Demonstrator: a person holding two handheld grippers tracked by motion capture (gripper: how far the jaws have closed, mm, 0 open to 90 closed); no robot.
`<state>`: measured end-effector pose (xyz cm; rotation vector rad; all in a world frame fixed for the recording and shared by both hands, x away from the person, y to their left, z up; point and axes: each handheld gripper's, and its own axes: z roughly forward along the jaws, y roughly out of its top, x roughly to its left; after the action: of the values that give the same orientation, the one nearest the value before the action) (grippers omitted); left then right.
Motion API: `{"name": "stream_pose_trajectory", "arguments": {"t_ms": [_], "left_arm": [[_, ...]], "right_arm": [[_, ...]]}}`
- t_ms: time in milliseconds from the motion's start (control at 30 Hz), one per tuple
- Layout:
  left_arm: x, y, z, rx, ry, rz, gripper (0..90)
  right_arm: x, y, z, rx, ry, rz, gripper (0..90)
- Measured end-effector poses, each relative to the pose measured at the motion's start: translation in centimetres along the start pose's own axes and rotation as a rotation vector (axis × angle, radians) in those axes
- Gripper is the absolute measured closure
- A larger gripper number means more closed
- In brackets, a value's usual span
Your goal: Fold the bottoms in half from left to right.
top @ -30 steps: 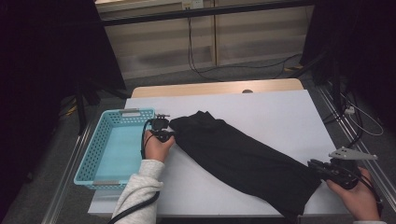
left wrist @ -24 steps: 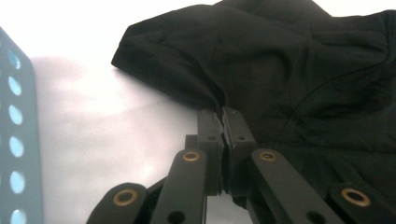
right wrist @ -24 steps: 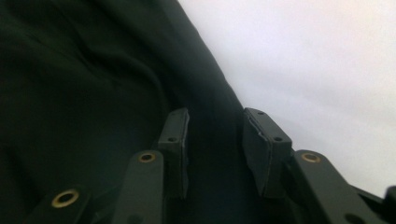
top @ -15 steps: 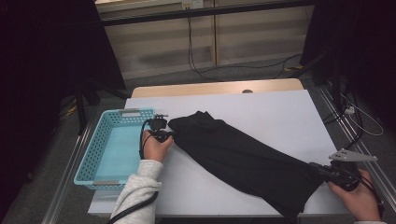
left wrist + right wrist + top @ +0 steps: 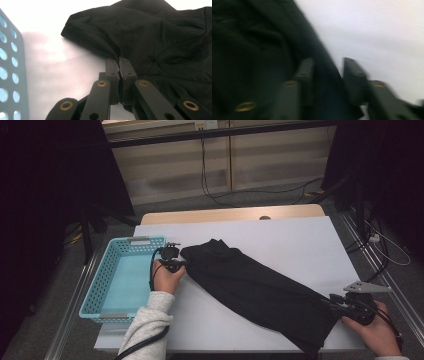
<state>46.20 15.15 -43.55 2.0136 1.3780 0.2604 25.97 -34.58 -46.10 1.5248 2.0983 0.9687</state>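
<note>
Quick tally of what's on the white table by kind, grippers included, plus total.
Black fabric garment, lying stretched across the white table: 1
Light blue perforated plastic basket, at the table's left edge: 1
Hand-held black two-jaw grippers: 2, the left gripper shut on the garment's edge, the right gripper at its other end with jaws apart, having just been opening
Total: 4

I see a white table (image 5: 300, 245) with a strip of pale wood showing along its far edge. A black garment (image 5: 260, 290) lies directly on it, stretched slantwise from near the middle of the left part down toward the near right corner, where its end reaches the table's near edge. A light blue basket (image 5: 102, 285) with perforated walls sits at the left edge, just beside the garment's upper end. The far right part of the top is bare white.
</note>
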Motion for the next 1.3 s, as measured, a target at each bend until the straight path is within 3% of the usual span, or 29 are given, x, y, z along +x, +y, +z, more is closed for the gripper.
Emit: {"name": "stream_pose_trajectory", "arguments": {"t_ms": [100,167,233,367,433,467,533,600,867,1067,1167,1300], "left_arm": [[0.0,0.0,0.0,-0.008,0.000,-0.004,86.1],[0.0,0.0,-0.2,-0.009,0.000,0.007,84.1],[0.0,0.1,-0.4,-0.024,-0.004,0.011,80.9],[-0.1,0.6,-0.9,-0.054,0.005,0.044,65.8],[-0.2,1.1,-0.7,-0.065,0.003,0.061,56.4],[-0.3,1.2,-0.4,-0.069,-0.003,0.064,53.6],[-0.4,1.5,0.2,-0.070,-0.014,0.085,50.1],[-0.5,1.7,1.0,-0.070,-0.011,0.100,47.0],[-0.1,2.3,3.3,-0.062,0.022,0.137,47.8],[0.2,1.9,4.1,0.001,0.066,0.158,53.8],[0.0,1.8,3.7,0.025,0.051,0.157,66.9],[-0.2,1.9,3.4,0.068,0.039,0.111,83.1]], "right_arm": [[0.2,0.0,0.1,0.013,0.053,-0.005,87.3],[0.1,0.1,-0.1,0.020,0.065,-0.006,88.2],[-0.6,0.0,-0.6,0.031,0.039,-0.002,88.5],[-2.5,-0.3,-2.2,0.015,-0.044,0.035,88.2],[-2.9,-0.2,-2.4,-0.013,-0.048,0.049,82.4],[-2.7,-0.1,-2.4,-0.027,-0.064,0.034,77.4],[-2.3,0.3,-2.2,-0.032,-0.070,0.029,65.5],[-1.8,0.7,-1.9,-0.043,-0.056,0.016,62.2],[0.6,1.8,-0.6,-0.066,0.023,-0.029,46.0],[2.2,2.2,0.2,-0.065,0.063,-0.060,42.2],[2.6,2.3,0.5,-0.064,0.076,-0.062,40.8],[3.0,2.4,0.6,-0.070,0.081,-0.073,40.3]]}}
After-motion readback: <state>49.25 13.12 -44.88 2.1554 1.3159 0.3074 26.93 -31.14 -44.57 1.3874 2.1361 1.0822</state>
